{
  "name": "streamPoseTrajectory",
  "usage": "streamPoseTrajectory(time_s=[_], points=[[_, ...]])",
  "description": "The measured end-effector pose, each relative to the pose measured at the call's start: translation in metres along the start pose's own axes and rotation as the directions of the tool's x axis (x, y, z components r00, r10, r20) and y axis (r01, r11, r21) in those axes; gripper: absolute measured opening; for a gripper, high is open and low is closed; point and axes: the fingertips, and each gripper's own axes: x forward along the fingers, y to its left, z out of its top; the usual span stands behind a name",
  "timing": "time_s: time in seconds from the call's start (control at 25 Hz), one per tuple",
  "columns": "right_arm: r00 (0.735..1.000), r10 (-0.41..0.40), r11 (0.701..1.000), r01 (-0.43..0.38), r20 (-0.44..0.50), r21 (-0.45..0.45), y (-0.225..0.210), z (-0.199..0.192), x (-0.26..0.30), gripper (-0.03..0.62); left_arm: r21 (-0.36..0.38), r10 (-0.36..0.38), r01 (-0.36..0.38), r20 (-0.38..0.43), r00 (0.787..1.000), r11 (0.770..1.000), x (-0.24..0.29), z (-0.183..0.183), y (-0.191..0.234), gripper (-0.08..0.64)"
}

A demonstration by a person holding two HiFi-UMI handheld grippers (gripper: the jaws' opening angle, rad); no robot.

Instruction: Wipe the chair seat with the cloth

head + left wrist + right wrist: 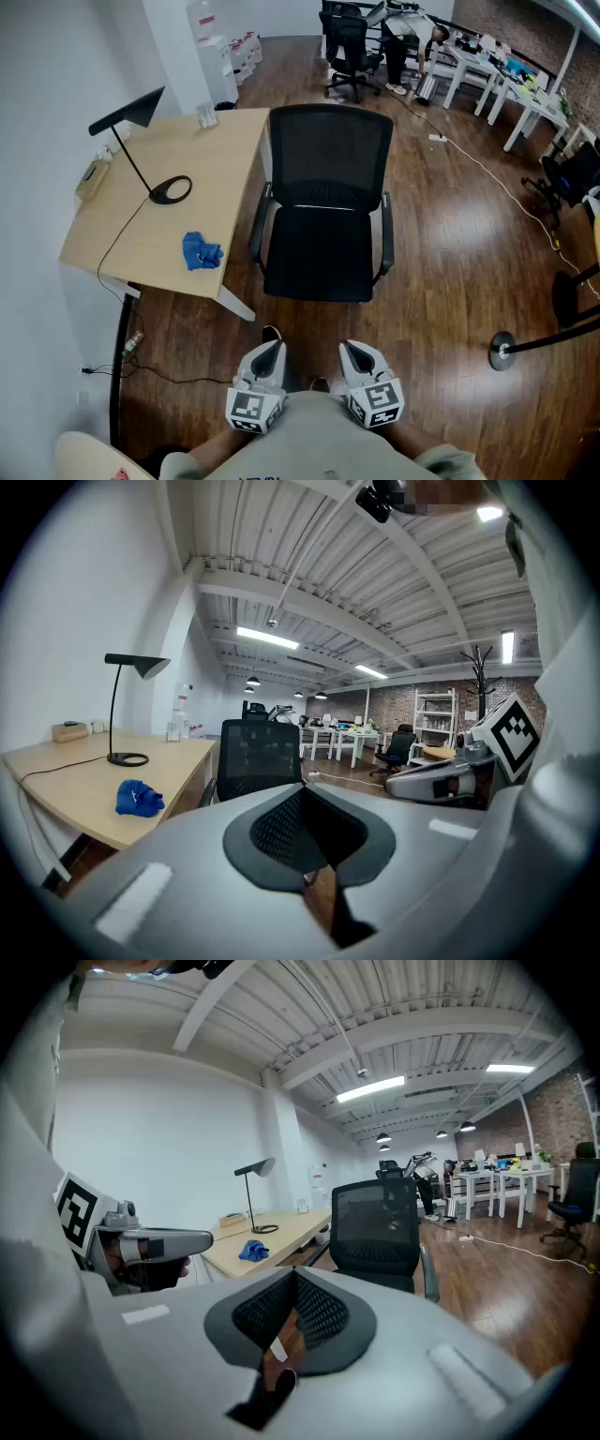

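Left claw (269, 349) and right claw (352, 349) both pressed together, empty; rear ends hidden under shirt (319, 448)

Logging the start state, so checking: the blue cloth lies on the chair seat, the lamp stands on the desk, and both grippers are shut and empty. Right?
Not quite: the blue cloth lies on the desk, not on the chair seat; the head view shows it. The lamp stands on the desk, and both the left gripper and right gripper are shut and empty.
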Motion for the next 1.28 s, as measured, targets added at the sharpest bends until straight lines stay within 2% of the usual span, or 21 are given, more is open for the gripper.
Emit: streamPoseTrajectory(time_s=[0.16, 0.28, 0.56, 0.76, 0.88, 1.04, 1.28], points=[[1.000, -0.011, 1.000, 0.011, -0.010, 0.004, -0.003, 0.010, 0.041, 0.000, 0.006, -0.016, 0.016, -0.011, 1.000, 1.000, 0.026, 0.008, 0.035, 0.005], [1.000, -0.006, 1.000, 0.006, -0.010, -0.012, -0.006, 0.026, 0.082, 0.000, -0.018, 0.001, -0.001, -0.006, 1.000, 1.000, 0.049, 0.017, 0.074, 0.005], [0.997, 0.056, 0.992, -0.050, 0.048, -0.117, 0.003, 0.107, 0.187, 0.000, -0.054, 0.062, -0.059, 0.047, 0.997, 0.997, 0.095, 0.058, 0.172, 0.005], [0.990, 0.128, 0.975, -0.113, 0.065, -0.192, 0.033, 0.154, 0.271, 0.000, -0.087, 0.156, -0.150, 0.072, 0.985, 0.985, 0.103, 0.080, 0.255, 0.005], [0.977, 0.212, 0.952, -0.198, 0.037, -0.232, 0.070, 0.165, 0.324, 0.034, -0.101, 0.210, -0.202, 0.080, 0.974, 0.974, 0.099, 0.083, 0.306, 0.005], [0.949, 0.315, 0.911, -0.309, -0.023, -0.273, 0.122, 0.161, 0.390, 0.065, -0.112, 0.290, -0.281, 0.067, 0.955, 0.953, 0.087, 0.073, 0.369, 0.005], [0.878, 0.448, 0.837, -0.478, -0.168, -0.265, 0.188, 0.126, 0.457, 0.117, -0.159, 0.427, -0.417, 0.032, 0.904, 0.895, 0.063, 0.055, 0.437, 0.005]])
